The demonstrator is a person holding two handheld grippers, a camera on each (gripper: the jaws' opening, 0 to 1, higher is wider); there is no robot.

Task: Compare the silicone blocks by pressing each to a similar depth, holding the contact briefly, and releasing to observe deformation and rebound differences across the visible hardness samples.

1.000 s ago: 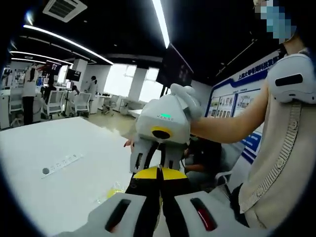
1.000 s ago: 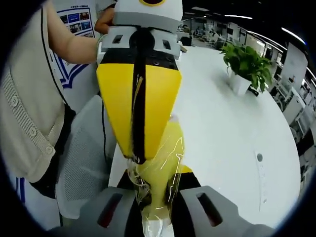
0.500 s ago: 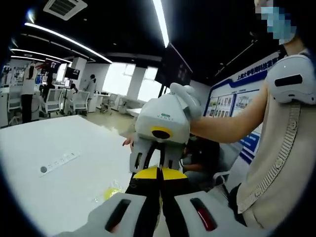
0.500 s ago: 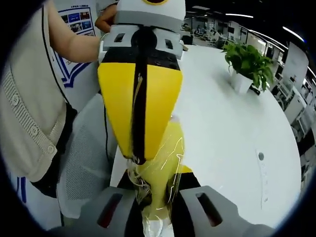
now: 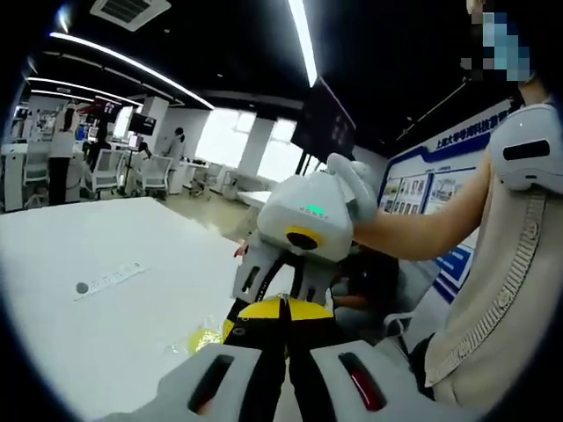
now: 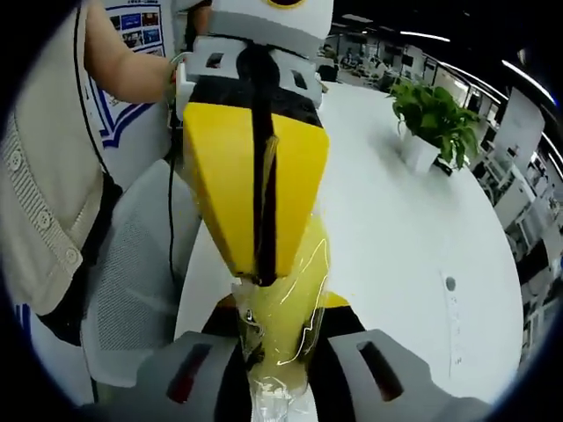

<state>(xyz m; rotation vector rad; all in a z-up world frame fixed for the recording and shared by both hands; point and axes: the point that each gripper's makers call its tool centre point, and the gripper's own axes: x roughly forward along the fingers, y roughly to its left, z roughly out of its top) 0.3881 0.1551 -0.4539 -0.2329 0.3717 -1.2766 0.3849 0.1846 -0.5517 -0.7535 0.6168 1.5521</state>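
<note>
Right gripper view: a yellow silicone block [image 6: 286,303], wrapped in clear plastic, is pinched between the 2 jaws of the right gripper [image 6: 280,347], and the left gripper [image 6: 261,264] is seen from above it, its 2 yellow jaws pressed together with their tips touching the top of the wrapped block. In the left gripper view, the left gripper [image 5: 283,309] is seen with jaws closed to a thin seam, the right gripper [image 5: 280,281] directly beyond their tips, and the block [image 5: 208,337] just left of the jaws over the white table [image 5: 79,330].
</note>
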